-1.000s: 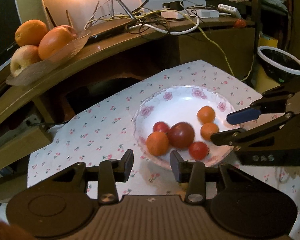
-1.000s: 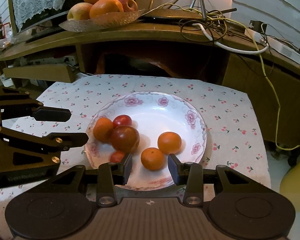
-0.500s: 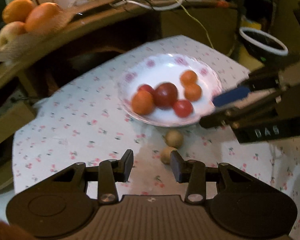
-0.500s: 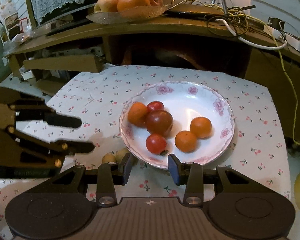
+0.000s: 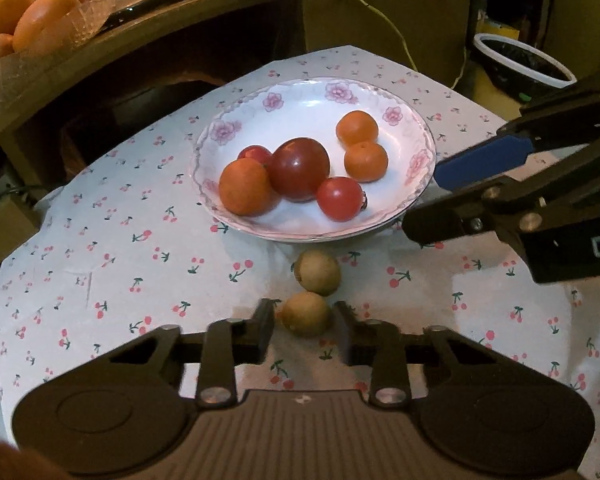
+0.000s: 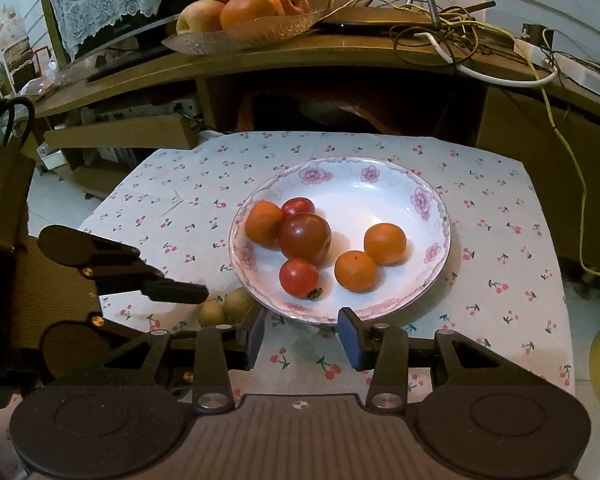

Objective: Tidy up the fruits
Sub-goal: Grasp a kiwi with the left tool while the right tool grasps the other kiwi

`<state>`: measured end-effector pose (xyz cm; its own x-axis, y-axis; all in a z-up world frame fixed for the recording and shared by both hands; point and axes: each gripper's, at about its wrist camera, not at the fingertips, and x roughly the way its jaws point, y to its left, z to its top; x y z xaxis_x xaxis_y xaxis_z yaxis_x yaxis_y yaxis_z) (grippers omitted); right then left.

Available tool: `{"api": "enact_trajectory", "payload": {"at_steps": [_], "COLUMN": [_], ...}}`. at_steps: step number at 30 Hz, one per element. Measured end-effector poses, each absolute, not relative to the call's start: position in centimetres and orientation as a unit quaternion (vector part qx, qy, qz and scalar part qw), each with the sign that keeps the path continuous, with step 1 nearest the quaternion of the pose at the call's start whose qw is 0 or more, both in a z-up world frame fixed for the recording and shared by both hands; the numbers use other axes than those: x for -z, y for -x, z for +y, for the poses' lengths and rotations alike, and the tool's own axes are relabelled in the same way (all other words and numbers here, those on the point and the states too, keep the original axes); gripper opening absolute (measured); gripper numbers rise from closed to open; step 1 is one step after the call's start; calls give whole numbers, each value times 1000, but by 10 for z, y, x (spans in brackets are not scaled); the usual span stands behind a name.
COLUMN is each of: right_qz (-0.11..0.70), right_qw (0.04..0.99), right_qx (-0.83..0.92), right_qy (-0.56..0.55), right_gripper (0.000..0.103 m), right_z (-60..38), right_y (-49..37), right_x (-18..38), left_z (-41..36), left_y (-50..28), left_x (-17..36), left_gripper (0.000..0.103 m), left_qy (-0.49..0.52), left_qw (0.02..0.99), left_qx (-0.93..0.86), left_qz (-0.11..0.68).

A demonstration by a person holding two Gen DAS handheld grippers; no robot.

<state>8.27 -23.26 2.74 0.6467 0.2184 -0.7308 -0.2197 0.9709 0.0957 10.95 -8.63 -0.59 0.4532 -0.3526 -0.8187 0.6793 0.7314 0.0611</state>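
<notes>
Here the left gripper had its jaws spread around the nearer kiwi (untouched), the right gripper likewise spread, empty.

The left gripper sits low over the cloth with its jaws apart, one on each side of the near kiwi, not touching it. The far kiwi lies just beyond, near the plate. The plate holds three oranges, two small tomatoes and one large dark tomato. The right gripper enters from the right, jaws parted, tips beside the plate rim.
</notes>
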Motion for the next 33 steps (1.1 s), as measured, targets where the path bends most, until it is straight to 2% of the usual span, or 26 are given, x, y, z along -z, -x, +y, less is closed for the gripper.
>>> {"api": "enact_trajectory", "payload": {"at_steps": [11, 29, 32, 33], "right_qz": [435, 427, 423, 423], "right_qw": [887, 891, 892, 891], "right_qx": [-151, -153, -160, -166], "right_qy": [-30, -6, 8, 13], "right_gripper": [43, 42, 37, 29], "right_z": [-205, -181, -177, -175], "right_y": [-93, -113, -114, -114], "right_x": [-8, 14, 15, 15], "left_z": [-55, -37, -37, -37], "left_y": [-108, -107, -107, -107], "left_x": [-5, 10, 10, 10], "left_gripper": [32, 32, 32, 32], "left_qy": [-180, -180, -178, -177], "left_qw": [837, 836, 837, 837], "left_qx": [306, 294, 295, 293], "left_qz": [417, 426, 425, 426]}}
